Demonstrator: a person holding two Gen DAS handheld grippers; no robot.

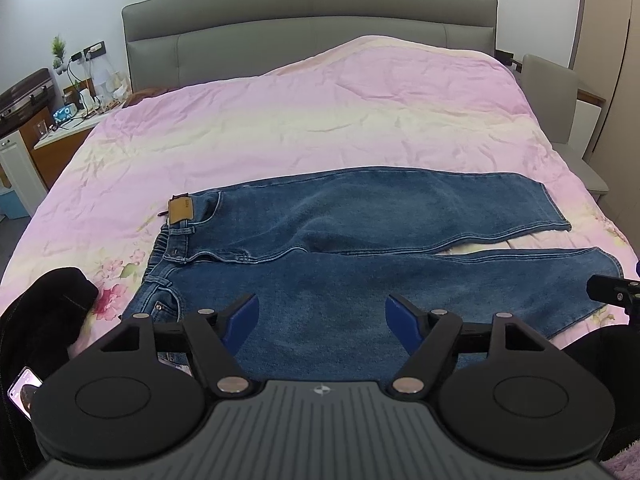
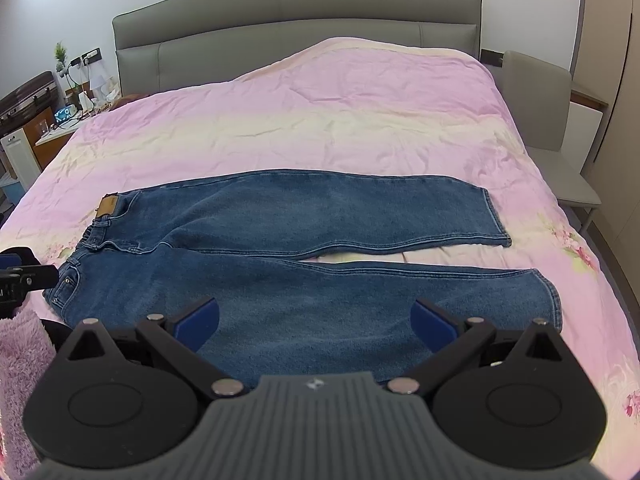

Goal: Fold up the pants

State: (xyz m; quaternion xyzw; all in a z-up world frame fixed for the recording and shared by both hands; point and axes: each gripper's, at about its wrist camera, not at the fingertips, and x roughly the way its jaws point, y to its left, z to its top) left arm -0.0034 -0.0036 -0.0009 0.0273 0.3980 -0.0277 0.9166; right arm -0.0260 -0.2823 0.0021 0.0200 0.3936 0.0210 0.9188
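Blue jeans (image 1: 360, 216) lie flat across the pink bed cover, waistband at the left with a tan patch (image 1: 181, 209), both legs running to the right and slightly parted at the hems. My left gripper (image 1: 322, 312) hovers open above the near leg close to the waist, nothing between its blue pads. In the right wrist view the same jeans (image 2: 320, 216) spread out, and my right gripper (image 2: 316, 316) stands open over the near leg, its pads apart from the cloth. The other gripper's tip shows at the edge of each view.
The bed (image 1: 280, 128) has a grey headboard (image 1: 312, 40). A nightstand with cables and small items (image 1: 76, 108) stands at the left, a grey chair (image 1: 560, 100) at the right. Dark clothing (image 1: 48, 308) and a lit phone (image 1: 24, 390) lie near left. Pink fluffy fabric (image 2: 20, 360) sits near.
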